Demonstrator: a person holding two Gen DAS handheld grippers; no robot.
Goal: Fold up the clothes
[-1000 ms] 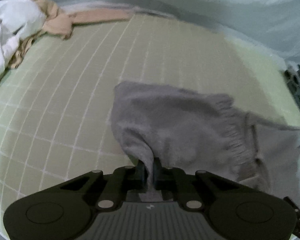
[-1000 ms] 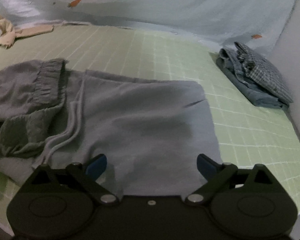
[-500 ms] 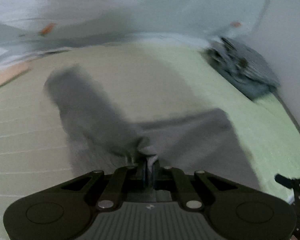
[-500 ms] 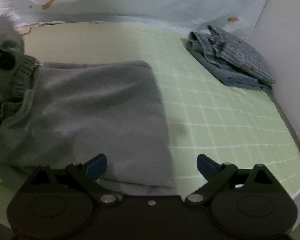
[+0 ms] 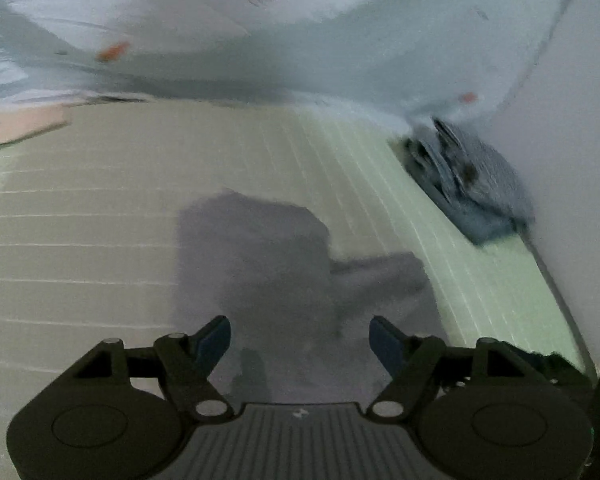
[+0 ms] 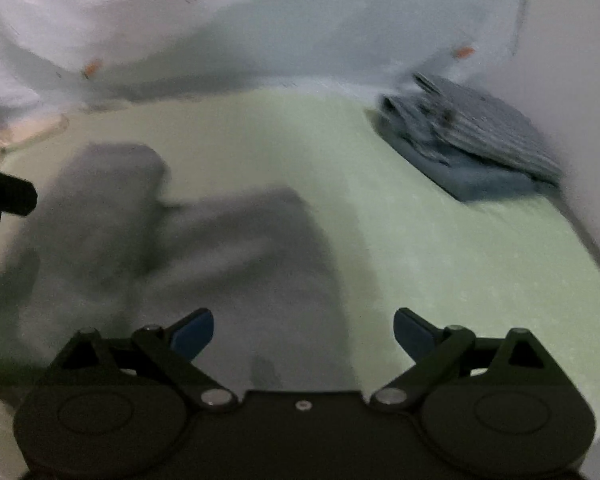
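Note:
A grey garment (image 5: 276, 264) lies folded over itself on the green checked sheet (image 5: 100, 208); it also shows in the right wrist view (image 6: 228, 256), blurred by motion. My left gripper (image 5: 300, 342) is open and empty, just above the garment's near part. My right gripper (image 6: 303, 334) is open and empty over the garment's near right edge. The left gripper's body (image 6: 4, 198) shows at the left edge of the right wrist view.
A stack of folded blue and checked clothes (image 5: 468, 184) lies at the far right by the wall, also in the right wrist view (image 6: 472, 148). A beige garment (image 5: 20, 128) lies far left. A pale blue sheet (image 5: 300, 40) rises behind.
My left gripper carried the grey cloth over to the right, opened and let it go. The garment now lies folded over. Both views swung toward the right.

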